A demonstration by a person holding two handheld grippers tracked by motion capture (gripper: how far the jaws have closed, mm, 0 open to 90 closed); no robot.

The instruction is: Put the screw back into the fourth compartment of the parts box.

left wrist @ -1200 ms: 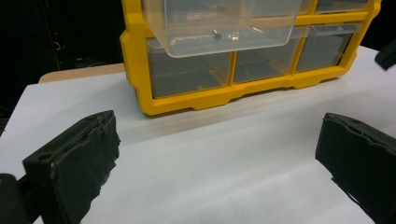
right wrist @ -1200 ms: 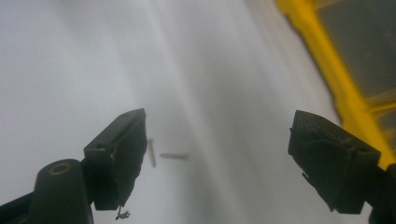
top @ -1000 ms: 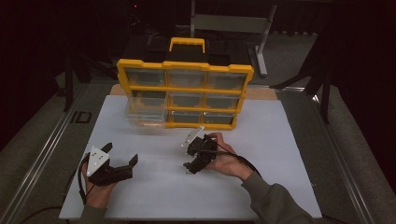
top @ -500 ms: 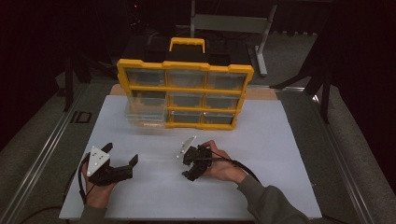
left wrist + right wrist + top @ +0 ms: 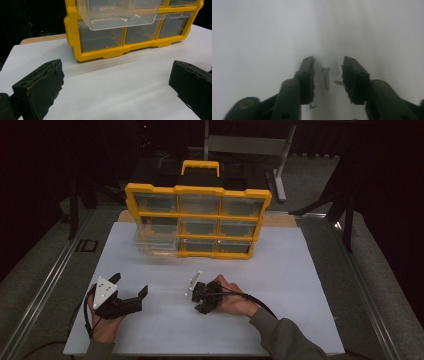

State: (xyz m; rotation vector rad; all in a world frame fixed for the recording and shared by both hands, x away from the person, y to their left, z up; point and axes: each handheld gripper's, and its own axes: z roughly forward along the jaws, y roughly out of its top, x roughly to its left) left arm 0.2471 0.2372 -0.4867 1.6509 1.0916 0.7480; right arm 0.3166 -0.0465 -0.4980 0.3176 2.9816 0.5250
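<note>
My right gripper [image 5: 329, 62] points down at the white tabletop [image 5: 262, 37]. A small silver screw [image 5: 326, 77] lies between its jaws, which have just been closing; the pads stand clear of it on both sides. A second screw [image 5: 339, 82] lies against the inner face of the right-hand jaw. In the high view the right gripper [image 5: 200, 297] sits low over the table's middle, in the person's hand. At the front left my left gripper [image 5: 131, 285] rests wide open and holds nothing, and its jaws [image 5: 116, 75] face the yellow organizer [image 5: 72, 37].
The yellow organizer [image 5: 197, 215] with clear drawers stands upright at the back of the white tabletop [image 5: 300, 285]. One clear drawer [image 5: 155, 242] on its left side is pulled out, with a screw [image 5: 124, 17] inside. A small metal bit [image 5: 312, 106] lies under the right gripper.
The right gripper has sunk to the tabletop and drifted slightly toward the person, and its jaws have narrowed. The left gripper has stayed put.
</note>
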